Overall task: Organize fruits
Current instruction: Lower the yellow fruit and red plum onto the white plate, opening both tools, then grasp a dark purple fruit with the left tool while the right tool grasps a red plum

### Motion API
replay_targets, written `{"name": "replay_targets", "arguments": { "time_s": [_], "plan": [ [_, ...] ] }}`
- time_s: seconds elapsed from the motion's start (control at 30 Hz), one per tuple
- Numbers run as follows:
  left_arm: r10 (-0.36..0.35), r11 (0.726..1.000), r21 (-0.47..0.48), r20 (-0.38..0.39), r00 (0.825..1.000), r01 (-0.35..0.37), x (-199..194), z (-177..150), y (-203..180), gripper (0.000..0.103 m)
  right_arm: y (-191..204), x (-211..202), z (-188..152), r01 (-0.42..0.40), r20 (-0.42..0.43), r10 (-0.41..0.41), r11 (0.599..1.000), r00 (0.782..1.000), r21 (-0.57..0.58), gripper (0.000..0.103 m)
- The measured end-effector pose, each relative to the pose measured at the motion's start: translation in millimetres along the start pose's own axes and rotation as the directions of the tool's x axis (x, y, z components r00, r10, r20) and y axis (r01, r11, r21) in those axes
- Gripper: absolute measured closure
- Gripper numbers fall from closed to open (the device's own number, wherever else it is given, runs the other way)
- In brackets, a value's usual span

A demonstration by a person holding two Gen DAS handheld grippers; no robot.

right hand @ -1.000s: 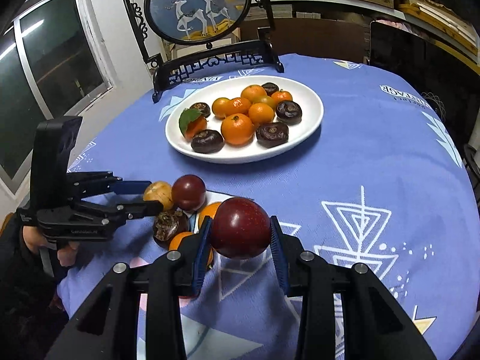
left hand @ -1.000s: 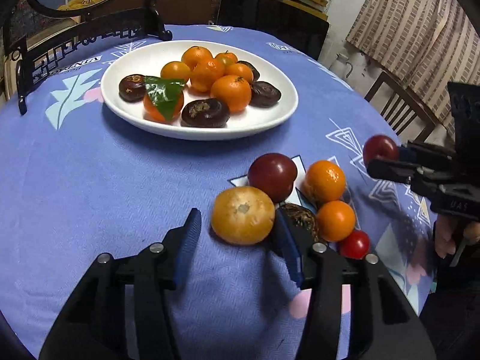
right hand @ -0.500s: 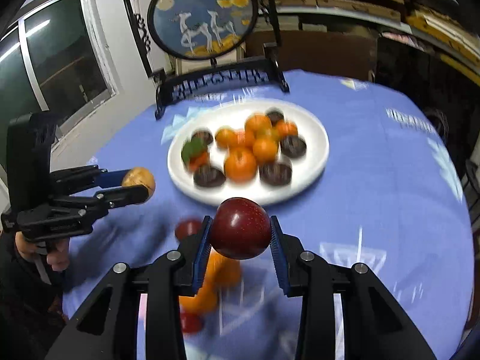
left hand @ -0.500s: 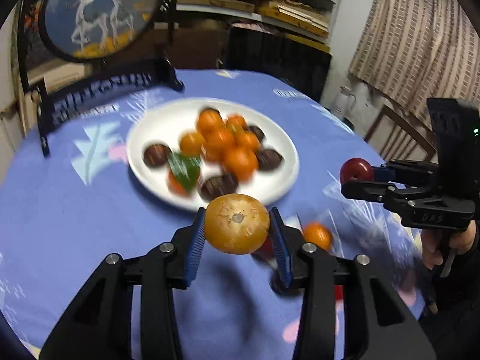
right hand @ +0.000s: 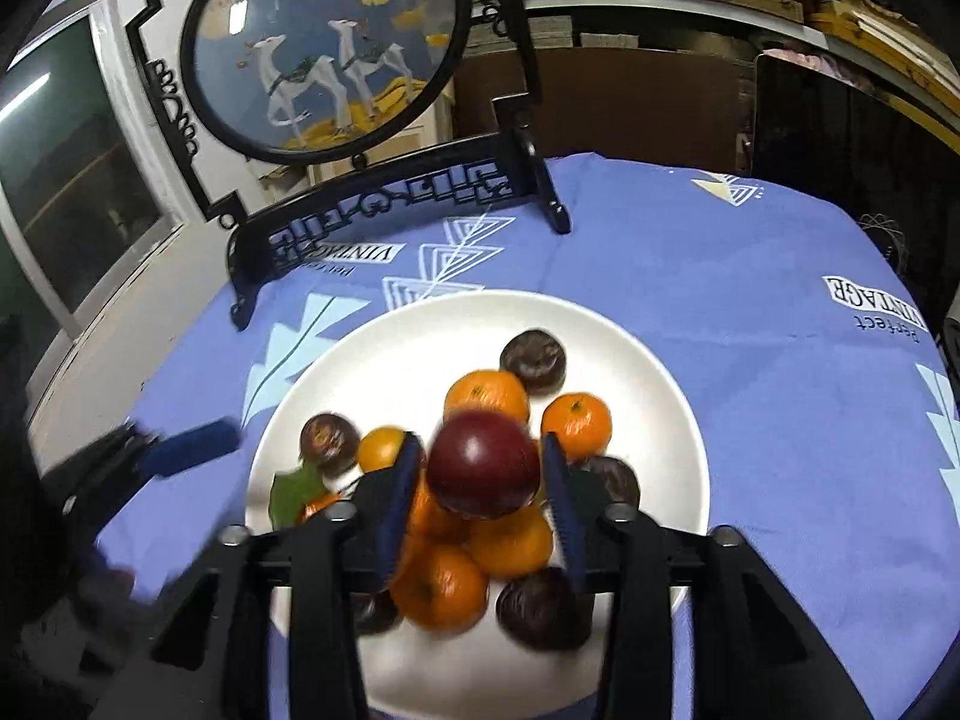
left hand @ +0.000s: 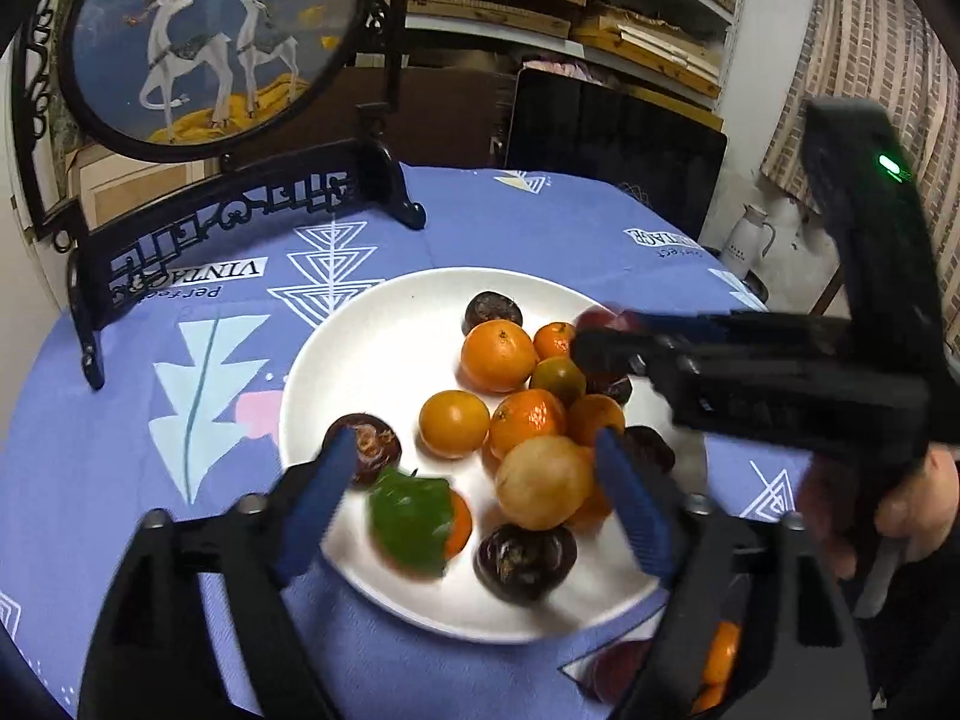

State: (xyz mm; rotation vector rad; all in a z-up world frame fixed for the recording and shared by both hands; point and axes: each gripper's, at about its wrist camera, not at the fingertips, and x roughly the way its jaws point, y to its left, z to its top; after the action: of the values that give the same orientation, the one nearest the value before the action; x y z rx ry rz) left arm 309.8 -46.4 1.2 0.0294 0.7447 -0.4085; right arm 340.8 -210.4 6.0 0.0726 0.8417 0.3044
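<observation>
A white plate (left hand: 372, 372) (right hand: 648, 372) on the blue tablecloth holds a pile of oranges and dark brown fruits. My left gripper (left hand: 474, 443) hangs over the plate's near side, jaws opening wide. A yellow-brown fruit (left hand: 543, 483) lies on the pile between them, clear of both pads. My right gripper (right hand: 480, 450) is above the pile's middle, jaws opening. A dark red fruit (right hand: 483, 462) sits between its pads on top of the oranges, with a thin gap on its left. In the left wrist view the right gripper (left hand: 585, 342) reaches in from the right.
A round deer picture on a black carved stand (left hand: 210, 42) (right hand: 324, 42) rises behind the plate. An orange (left hand: 714, 654) and a red fruit (left hand: 618, 666) lie on the cloth near the plate's front right. A person's hand (left hand: 918, 498) holds the right gripper.
Both grippers carried their fruits from the loose pile to above the plate. The left jaws spread and the yellow-brown fruit left them. The red fruit sank a little between the right pads.
</observation>
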Motion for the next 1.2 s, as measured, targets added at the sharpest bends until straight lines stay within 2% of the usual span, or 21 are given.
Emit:
{"name": "replay_targets", "arguments": {
  "time_s": [0.03, 0.17, 0.23, 0.3, 0.47, 0.53, 0.6, 0.63, 0.7, 0.73, 0.77, 0.9, 0.97, 1.07, 1.2],
  "plan": [
    [0.007, 1.000, 0.008, 0.002, 1.000, -0.007, -3.8, -3.8, -0.9, 0.019, -1.1, -5.5, -1.2, 0.003, 0.022, -0.003, 1.000, 1.000, 0.010, 0.046],
    [-0.012, 0.996, 0.087, -0.005, 1.000, 0.012, -33.1, -33.1, -15.7, 0.018, -7.6, -35.5, -19.6, -0.012, 0.056, 0.011, 1.000, 0.998, 0.023, 0.046],
    [-0.016, 0.989, 0.148, -0.011, 1.000, 0.017, -46.2, -54.3, -29.7, 0.013, -12.7, -57.8, -41.2, -0.028, 0.067, 0.026, 0.999, 0.997, 0.028, 0.041],
    [-0.030, 0.977, 0.210, -0.034, 0.999, 0.037, -54.8, -79.4, -46.6, 0.013, -17.5, -74.5, -63.9, -0.031, 0.074, 0.029, 0.999, 0.997, 0.029, 0.035],
    [-0.054, 0.958, 0.274, -0.103, 0.993, 0.081, -52.2, -119.8, -78.4, 0.014, -33.1, -95.9, -128.4, -0.022, 0.028, 0.020, 0.998, 0.999, 0.063, 0.035],
    [-0.037, 0.956, 0.285, -0.111, 0.993, 0.068, -48.4, -126.6, -84.6, 0.018, -33.9, -101.0, -148.7, -0.014, 0.018, 0.013, 0.998, 1.000, 0.067, 0.035],
    [-0.034, 0.958, 0.278, -0.134, 0.990, 0.070, -40.1, -129.2, -87.2, 0.027, -32.9, -106.3, -167.0, -0.017, 0.007, 0.017, 0.998, 1.000, 0.068, 0.035],
    [-0.030, 0.958, 0.279, -0.147, 0.989, 0.071, -34.5, -130.0, -86.6, 0.035, -32.0, -108.3, -172.4, -0.025, 0.003, 0.025, 0.997, 1.000, 0.070, 0.035],
    [-0.064, 0.957, 0.271, -0.164, 0.984, 0.108, -29.7, -131.8, -86.8, 0.041, -28.0, -114.5, -183.7, -0.031, 0.000, 0.031, 0.998, 1.000, 0.057, 0.035],
    [-0.082, 0.954, 0.272, -0.169, 0.982, 0.126, -29.8, -132.4, -88.2, 0.050, -25.7, -116.7, -187.2, -0.031, -0.001, 0.031, 0.998, 1.000, 0.046, 0.035],
    [-0.094, 0.950, 0.279, -0.173, 0.980, 0.140, -29.6, -133.1, -90.1, 0.054, -22.6, -119.5, -191.4, -0.036, -0.005, 0.036, 0.999, 0.999, 0.031, 0.035],
    [-0.126, 0.954, 0.245, -0.201, 0.972, 0.175, -30.5, -132.9, -81.5, 0.055, -12.7, -132.6, -202.9, -0.069, -0.011, 0.069, 0.997, 0.998, -0.027, 0.035],
    [-0.104, 0.957, 0.245, -0.212, 0.972, 0.156, -29.9, -135.1, -74.9, 0.053, -9.9, -136.5, -206.7, -0.079, -0.022, 0.078, 0.996, 0.997, -0.050, 0.035],
    [-0.088, 0.960, 0.237, -0.255, 0.963, 0.150, -20.0, -136.1, -73.1, 0.051, -1.7, -137.4, -214.8, -0.093, -0.057, 0.088, 0.991, 0.994, -0.096, 0.035],
    [-0.053, 0.948, 0.294, -0.236, 0.970, 0.123, -13.7, -134.4, -86.5, 0.051, 21.5, -131.5, -224.3, -0.100, -0.089, 0.085, 0.978, 0.992, -0.183, 0.035]
  ]
}}
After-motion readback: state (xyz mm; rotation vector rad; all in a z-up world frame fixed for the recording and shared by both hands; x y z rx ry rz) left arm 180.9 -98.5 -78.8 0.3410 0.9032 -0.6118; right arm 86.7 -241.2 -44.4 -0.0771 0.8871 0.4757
